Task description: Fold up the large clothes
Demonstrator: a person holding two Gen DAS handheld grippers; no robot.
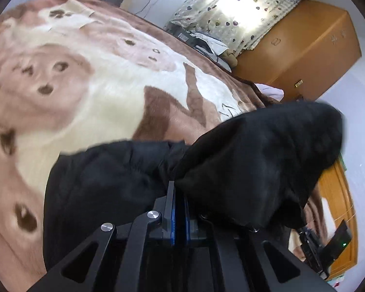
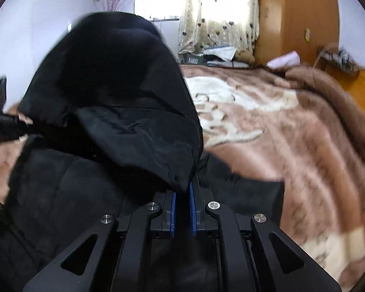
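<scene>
Pale walls enclose the room. Daylight glows through a heart-print curtain. An orange wooden wardrobe stands beside it.

Open blanket across the bed beyond the lifted black garment, passable for a gripper. Blocked directly behind the garment, which rises as a tall hump. Further from the garment, clutter under the curtain, then the wooden wardrobe.
</scene>
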